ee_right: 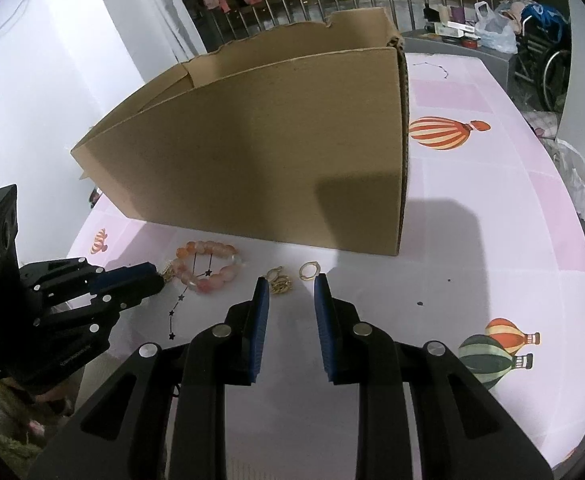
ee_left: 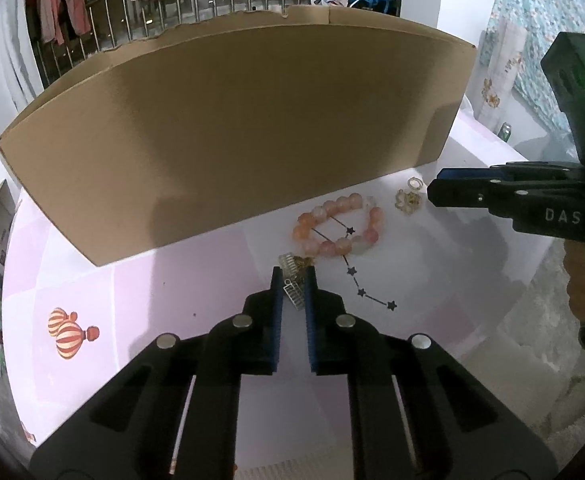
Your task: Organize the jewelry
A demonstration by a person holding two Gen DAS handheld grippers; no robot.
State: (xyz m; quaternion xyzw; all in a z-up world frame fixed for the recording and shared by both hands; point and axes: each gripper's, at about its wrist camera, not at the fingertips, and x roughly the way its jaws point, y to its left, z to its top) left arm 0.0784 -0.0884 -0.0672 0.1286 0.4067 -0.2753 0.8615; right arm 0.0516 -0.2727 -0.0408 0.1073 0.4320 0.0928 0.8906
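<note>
Nearest the left wrist camera, the left hand-held gripper (ee_left: 293,292), black with blue ribbed pads, has its jaws drawn almost together around a small silver and gold charm piece (ee_left: 294,286) that lies on the desk (ee_left: 180,276); the pads sit against its sides. Just beyond it lies a bracelet of round pink and orange beads (ee_left: 337,224), resting on a printed line of black stars. Past the bracelet, a crumpled gold chain (ee_left: 408,201) and a plain gold ring (ee_left: 414,182) lie close together, apart from the beads. The right hand-held gripper (ee_right: 291,294) hangs low over the desk with its jaws partly open and nothing between them; the gold chain sits just ahead of its left pad and the ring ahead of the gap. A large open brown cardboard box (ee_left: 228,132) stands on the desk behind all the jewelry. Pink and white squares with striped hot-air balloons pattern the desk covering.
</note>
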